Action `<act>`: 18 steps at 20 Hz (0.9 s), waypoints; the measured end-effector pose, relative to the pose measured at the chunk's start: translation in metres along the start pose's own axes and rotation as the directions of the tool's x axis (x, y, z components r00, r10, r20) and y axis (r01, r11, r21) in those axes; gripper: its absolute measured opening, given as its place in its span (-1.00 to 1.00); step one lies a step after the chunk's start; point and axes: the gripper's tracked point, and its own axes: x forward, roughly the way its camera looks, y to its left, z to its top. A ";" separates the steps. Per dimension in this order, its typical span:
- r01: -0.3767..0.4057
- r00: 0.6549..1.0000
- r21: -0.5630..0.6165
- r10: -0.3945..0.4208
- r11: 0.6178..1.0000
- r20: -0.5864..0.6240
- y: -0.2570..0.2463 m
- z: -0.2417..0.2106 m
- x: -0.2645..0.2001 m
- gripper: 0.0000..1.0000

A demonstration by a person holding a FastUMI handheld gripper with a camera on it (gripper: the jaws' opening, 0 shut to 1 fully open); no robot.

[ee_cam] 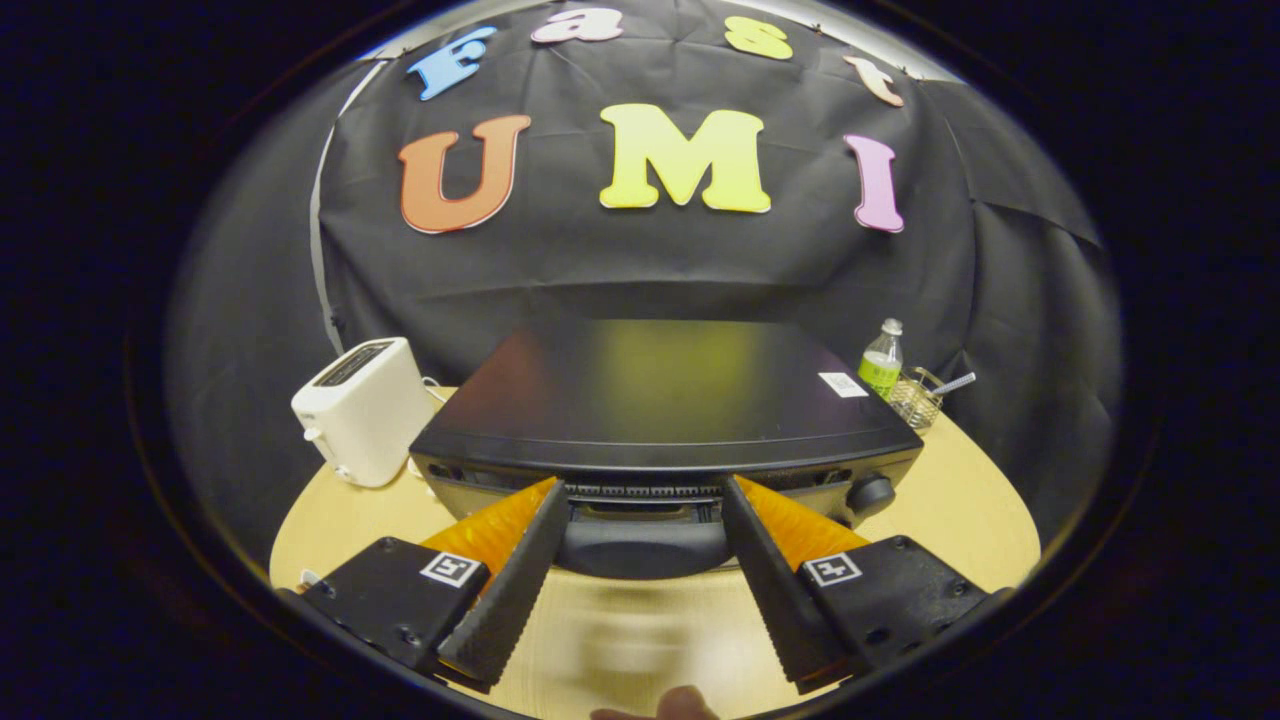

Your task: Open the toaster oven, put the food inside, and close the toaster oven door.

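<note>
We log the gripper [645,490] released, fingers spread to either side of the door handle [643,545] of the black toaster oven [660,400] on the wooden table [960,500]; white toaster [362,410] far left, green-labelled bottle [881,360] far right

Jaws apart astride toaster oven [660,400] handle [645,545]

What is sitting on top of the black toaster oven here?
The black toaster oven's flat top carries only a small white sticker near its far corner. The open claw has its fingers straddling the door handle. The inside cannot be seen from above.
</note>
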 end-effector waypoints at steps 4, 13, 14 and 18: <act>-0.021 0.998 0.018 0.022 1.000 -0.052 0.000 -0.036 -0.025 1.00; -0.030 0.965 0.022 0.035 0.999 -0.261 -0.003 -0.132 -0.046 1.00; -0.023 0.962 0.022 0.028 0.999 -0.271 -0.005 -0.138 -0.046 1.00; -0.024 0.958 -0.008 0.021 1.000 -0.286 -0.011 -0.145 -0.048 1.00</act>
